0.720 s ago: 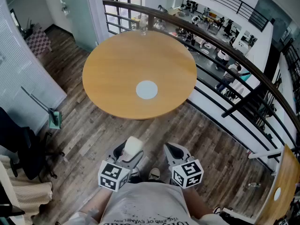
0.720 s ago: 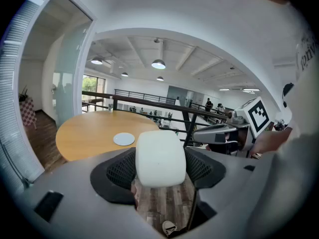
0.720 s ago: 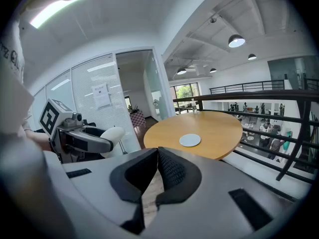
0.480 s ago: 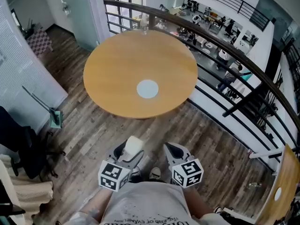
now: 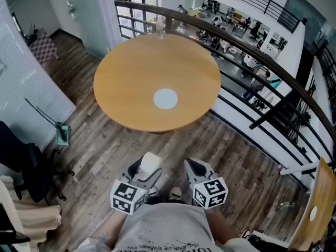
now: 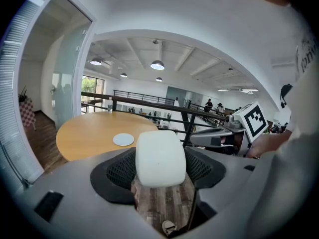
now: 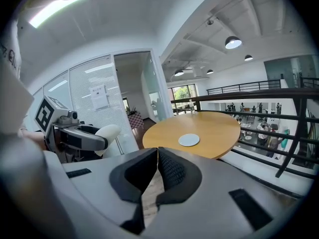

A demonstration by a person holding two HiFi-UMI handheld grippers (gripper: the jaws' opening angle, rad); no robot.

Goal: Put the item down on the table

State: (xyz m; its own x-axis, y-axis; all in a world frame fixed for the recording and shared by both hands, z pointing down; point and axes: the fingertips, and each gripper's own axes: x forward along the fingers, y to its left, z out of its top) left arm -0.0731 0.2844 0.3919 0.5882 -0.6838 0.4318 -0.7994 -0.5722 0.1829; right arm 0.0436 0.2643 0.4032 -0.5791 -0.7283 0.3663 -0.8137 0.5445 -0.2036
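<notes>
A white rounded block [image 6: 159, 158] sits clamped between the black pads of my left gripper [image 5: 147, 168], held low in front of my body; the same white block [image 5: 149, 163] shows from the head view and again [image 7: 107, 133] from the right gripper view. My right gripper [image 5: 192, 168] hangs beside it, jaws pressed together with nothing in them [image 7: 157, 169]. Ahead stands a round wooden table [image 5: 131, 83] with a small pale disc [image 5: 165, 98] near its middle. Both grippers are well short of the table, over the floor.
A dark railing [image 5: 252, 56] curves behind and right of the table, with an open floor below. A clear bottle [image 5: 160, 28] stands at the table's far edge. A dark chair [image 5: 23, 164] and a dustpan [image 5: 60, 133] stand at left. Wood plank floor [image 5: 110, 148] lies between me and the table.
The view has shifted very slightly; both grippers hold the same pose, the left still clamped on the white block.
</notes>
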